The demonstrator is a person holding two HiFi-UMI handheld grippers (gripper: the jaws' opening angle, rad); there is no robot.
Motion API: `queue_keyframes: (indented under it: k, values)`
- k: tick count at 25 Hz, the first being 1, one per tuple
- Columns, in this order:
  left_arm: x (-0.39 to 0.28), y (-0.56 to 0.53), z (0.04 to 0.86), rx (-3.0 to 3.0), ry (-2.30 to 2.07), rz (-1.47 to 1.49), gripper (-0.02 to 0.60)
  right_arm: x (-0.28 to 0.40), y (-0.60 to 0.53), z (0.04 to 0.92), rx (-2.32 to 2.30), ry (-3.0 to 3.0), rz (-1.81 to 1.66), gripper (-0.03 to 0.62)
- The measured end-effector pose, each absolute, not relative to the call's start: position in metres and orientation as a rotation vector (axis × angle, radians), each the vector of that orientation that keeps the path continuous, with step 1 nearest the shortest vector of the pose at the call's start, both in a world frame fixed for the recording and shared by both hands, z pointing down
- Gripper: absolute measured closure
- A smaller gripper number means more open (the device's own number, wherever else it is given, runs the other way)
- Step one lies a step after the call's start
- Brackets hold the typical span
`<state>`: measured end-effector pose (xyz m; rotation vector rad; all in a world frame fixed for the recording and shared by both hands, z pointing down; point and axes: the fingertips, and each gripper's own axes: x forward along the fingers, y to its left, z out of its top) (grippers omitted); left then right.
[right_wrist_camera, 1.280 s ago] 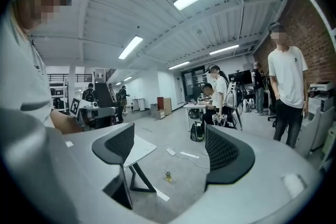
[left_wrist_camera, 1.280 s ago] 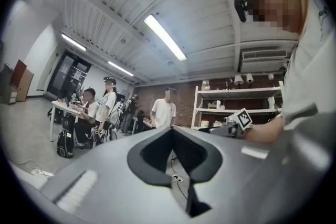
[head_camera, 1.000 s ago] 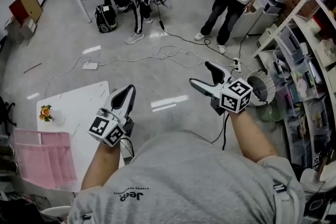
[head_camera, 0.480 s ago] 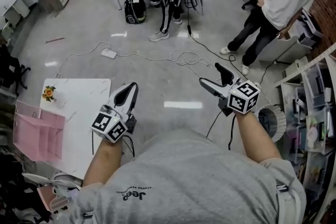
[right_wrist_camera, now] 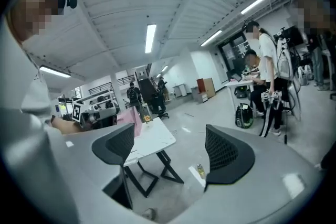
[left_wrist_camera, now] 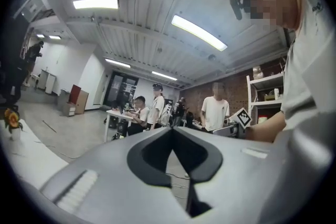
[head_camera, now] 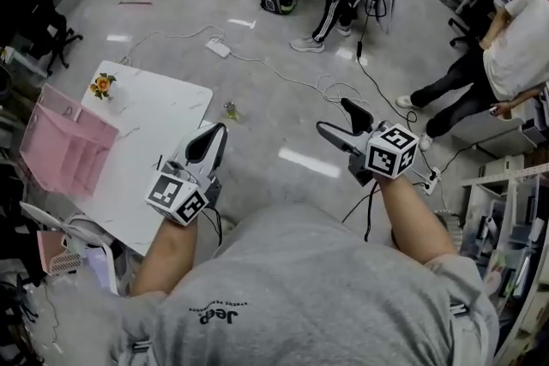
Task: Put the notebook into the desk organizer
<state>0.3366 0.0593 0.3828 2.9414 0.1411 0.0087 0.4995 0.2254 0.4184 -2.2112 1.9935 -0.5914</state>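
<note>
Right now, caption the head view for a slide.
Left gripper shut, right gripper open, both empty, near white table with pink organizer.

The desk organizer [head_camera: 64, 152] was a pale pink plastic rack with upright walls and several open-topped compartments, their dividers showing as faint lines. It stood on the left side of the white counter [head_camera: 163, 141], its long side running along that edge. A small orange flower [head_camera: 102, 85] sat near its far end, apart from it. From the right gripper view it [right_wrist_camera: 129, 119] appeared as an upright pink slab.
</note>
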Motion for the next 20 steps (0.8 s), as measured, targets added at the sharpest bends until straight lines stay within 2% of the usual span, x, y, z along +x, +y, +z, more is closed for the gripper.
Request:
queue_keyframes:
  k: [12,20]
  values:
    - [0.176,-0.044,0.43,2.896,-0.28,0.053,0.532,0.355,0.044,0.512,-1.795,2.246,-0.982,0.195]
    - [0.093,-0.078,0.467,2.831,-0.439,0.125,0.532,0.254,-0.029,0.638,-1.522,2.11,-1.476,0.195]
